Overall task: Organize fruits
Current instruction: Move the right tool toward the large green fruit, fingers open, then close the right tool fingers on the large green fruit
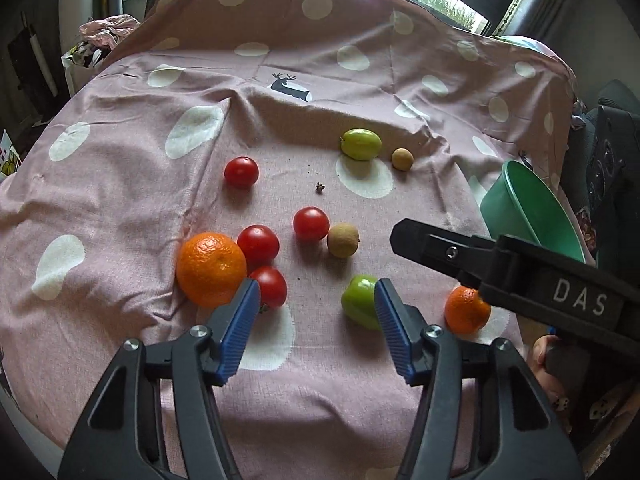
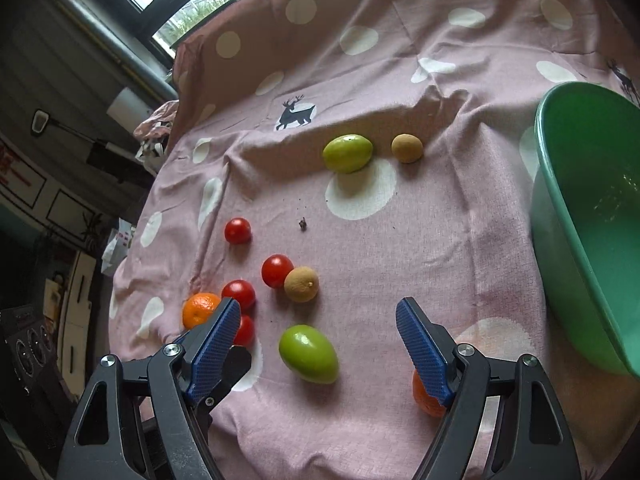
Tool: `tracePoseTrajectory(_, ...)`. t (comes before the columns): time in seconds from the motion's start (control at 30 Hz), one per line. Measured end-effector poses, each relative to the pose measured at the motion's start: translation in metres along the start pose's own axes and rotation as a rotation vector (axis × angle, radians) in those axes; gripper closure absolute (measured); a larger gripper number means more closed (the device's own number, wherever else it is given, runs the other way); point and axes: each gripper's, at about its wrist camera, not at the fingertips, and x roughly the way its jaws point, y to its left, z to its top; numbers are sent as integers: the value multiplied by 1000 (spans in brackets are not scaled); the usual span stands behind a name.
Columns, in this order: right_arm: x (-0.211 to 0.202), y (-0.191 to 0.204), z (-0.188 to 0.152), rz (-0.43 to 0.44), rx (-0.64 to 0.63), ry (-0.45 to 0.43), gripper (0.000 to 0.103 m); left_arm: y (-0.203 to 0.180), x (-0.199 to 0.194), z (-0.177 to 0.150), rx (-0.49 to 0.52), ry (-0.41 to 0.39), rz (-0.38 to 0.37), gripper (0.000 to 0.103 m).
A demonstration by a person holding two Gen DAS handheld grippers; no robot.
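Observation:
Fruits lie loose on a pink dotted cloth (image 1: 120, 184). A large orange (image 1: 211, 269) touches several red tomatoes (image 1: 258, 245). A green fruit (image 1: 359, 306) sits behind my left gripper's right pad. A small orange (image 1: 466, 310) lies at the right, partly behind the right gripper's finger (image 1: 432, 245). A brown longan (image 1: 343, 240) lies mid-table; a second green fruit (image 1: 360, 143) and longan (image 1: 402, 159) lie farther back. My left gripper (image 1: 316, 304) is open and empty above the cloth. My right gripper (image 2: 316, 328) is open and empty above the near green fruit (image 2: 308, 354), with the small orange (image 2: 426, 398) under its right finger.
A green plastic bowl (image 2: 560, 216) stands tilted at the table's right edge and also shows in the left wrist view (image 1: 516, 204). A small dark speck of debris (image 2: 303, 224) lies mid-cloth. Windows, clutter and dark furniture surround the table.

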Motion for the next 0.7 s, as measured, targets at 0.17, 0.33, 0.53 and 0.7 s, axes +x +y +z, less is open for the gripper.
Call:
tracePoseTrajectory(0.17,6,-4,1,8,17,39,29,-3,7,-1,2,43,-65,48)
tracePoseTrajectory(0.33,15,-5,0,112,35,76,43,-9,12,-3,0,82,-137,53)
tracePoseTrajectory(0.53,21,-2,-4,102,15,105,46,-18,23,-6,4,129,-174,63)
tracePoseTrajectory(0.7,24,0,-6,61,-16,127,58,-18,28,-6,-9,143,-194,65)
